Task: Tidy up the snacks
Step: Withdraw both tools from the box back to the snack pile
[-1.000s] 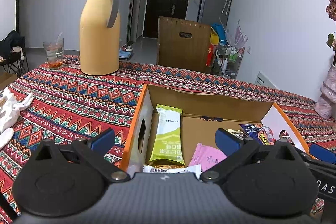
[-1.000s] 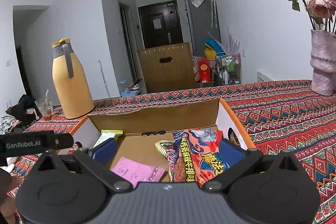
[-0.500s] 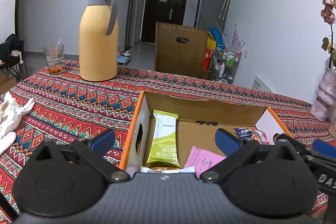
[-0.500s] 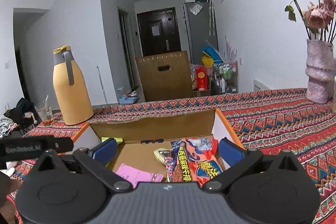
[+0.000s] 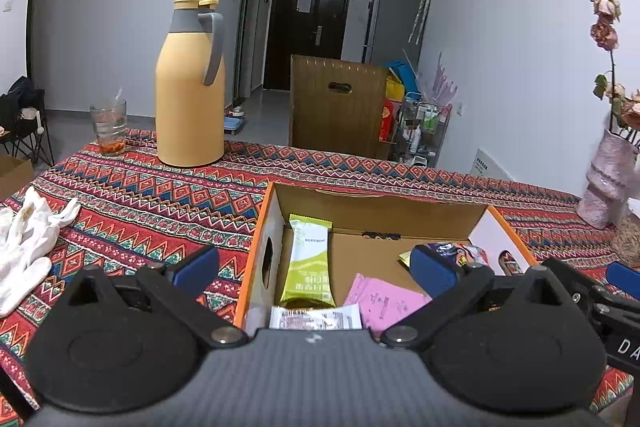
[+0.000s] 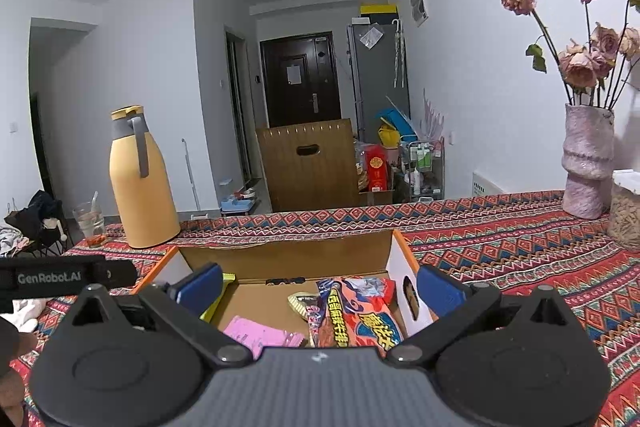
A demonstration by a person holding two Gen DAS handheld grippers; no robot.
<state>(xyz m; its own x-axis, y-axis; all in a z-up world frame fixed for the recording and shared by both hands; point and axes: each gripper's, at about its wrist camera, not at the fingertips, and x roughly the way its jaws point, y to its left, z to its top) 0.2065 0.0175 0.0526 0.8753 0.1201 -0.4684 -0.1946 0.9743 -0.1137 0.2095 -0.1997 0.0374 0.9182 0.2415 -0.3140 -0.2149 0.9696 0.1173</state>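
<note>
On the table (image 5: 168, 195), with its zigzag cloth, an open box (image 5: 384, 215) sits toward the near edge, orange rim all round and a hand hole cut in each end wall. Snacks are all inside it: a green bar (image 5: 310, 263) lies along the left wall, a pink packet (image 5: 384, 301) mid-floor at the near side, a white wrapper (image 5: 316, 318) tucked at the near left corner, and a red-orange bag (image 6: 356, 315) with big Chinese characters against the right wall, a small yellowish packet (image 6: 299, 301) just beside it. Print on the green bar is too small for me to read.

Left gripper (image 5: 314, 267) hangs above the box's left wall, jaws wide apart and holding nothing, one finger out over bare cloth and the other over the box. Right gripper (image 6: 318, 287) hovers over the box's near side, jaws also spread with nothing between them. A strap reading "GenRobot.AI" (image 6: 50, 277) shows at the left of the right view.

Plenty of free cloth left of the box, up to the white gloves (image 5: 24, 243) by the left edge. Yellow jug (image 5: 190, 87) and a glass (image 5: 109, 126) stand at the far left corner, well clear. Pink vase (image 6: 586, 163) of dried roses and a jar (image 6: 626, 211) are at the far right, with open cloth between them and the box.
</note>
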